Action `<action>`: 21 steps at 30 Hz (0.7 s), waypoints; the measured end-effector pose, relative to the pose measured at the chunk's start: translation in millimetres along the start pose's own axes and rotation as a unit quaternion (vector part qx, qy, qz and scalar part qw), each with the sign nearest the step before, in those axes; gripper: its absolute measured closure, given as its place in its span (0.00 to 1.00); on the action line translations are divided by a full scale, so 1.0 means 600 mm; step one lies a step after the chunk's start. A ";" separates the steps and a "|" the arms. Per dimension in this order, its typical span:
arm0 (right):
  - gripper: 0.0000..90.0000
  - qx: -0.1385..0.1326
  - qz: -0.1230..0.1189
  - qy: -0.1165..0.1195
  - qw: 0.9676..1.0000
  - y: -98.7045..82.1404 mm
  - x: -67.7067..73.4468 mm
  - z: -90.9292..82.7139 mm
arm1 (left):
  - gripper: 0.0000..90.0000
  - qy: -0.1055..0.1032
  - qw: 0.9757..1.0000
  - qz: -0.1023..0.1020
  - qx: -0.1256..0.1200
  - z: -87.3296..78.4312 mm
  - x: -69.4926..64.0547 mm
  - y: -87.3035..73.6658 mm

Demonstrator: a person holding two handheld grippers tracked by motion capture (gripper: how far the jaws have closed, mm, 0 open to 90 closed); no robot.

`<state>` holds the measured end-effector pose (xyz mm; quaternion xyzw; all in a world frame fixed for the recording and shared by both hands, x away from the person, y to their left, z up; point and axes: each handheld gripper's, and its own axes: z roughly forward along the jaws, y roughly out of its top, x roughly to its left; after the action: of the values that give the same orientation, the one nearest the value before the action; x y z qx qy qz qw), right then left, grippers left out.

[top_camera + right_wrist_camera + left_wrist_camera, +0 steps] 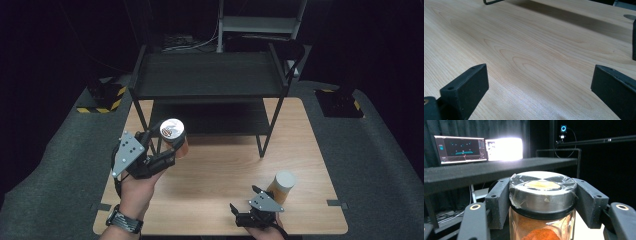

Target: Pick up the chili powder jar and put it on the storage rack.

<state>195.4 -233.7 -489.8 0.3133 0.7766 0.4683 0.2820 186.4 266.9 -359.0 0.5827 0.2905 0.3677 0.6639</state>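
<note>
From above, the left gripper was pinching a spice jar off the table by the shelf, its own view showed jaws clamping the lid, and the right gripper sat spread, empty.

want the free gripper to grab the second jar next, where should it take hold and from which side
Grip the white-lidded jar on its orange body just under the lid, coming in level from the person's side with the right gripper. It stands upright and round on the table, and the open jaws already sit beside it.
</note>
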 end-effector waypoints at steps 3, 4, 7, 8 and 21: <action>0.01 -0.001 0.003 0.001 1.000 0.000 -0.001 0.000 | 0.39 0.001 1.000 0.006 0.000 0.006 0.003 0.016; 0.01 -0.001 0.004 0.001 1.000 -0.001 -0.002 0.000 | 0.39 0.003 1.000 0.010 0.000 0.008 0.003 0.020; 0.01 -0.001 0.003 0.001 1.000 0.000 -0.001 0.000 | 0.39 0.007 1.000 0.013 -0.003 0.013 0.004 0.029; 0.01 -0.001 0.003 0.001 1.000 0.000 -0.001 0.000 | 0.39 0.007 1.000 0.012 -0.006 0.015 0.006 0.033; 0.01 -0.002 0.003 0.002 1.000 -0.001 -0.002 -0.001 | 0.39 0.012 0.999 -0.009 -0.030 0.040 0.025 0.065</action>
<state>195.8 -235.1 -490.0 0.3144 0.7754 0.4712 0.2790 208.5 268.1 -316.3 0.5553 0.2924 0.3771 0.6811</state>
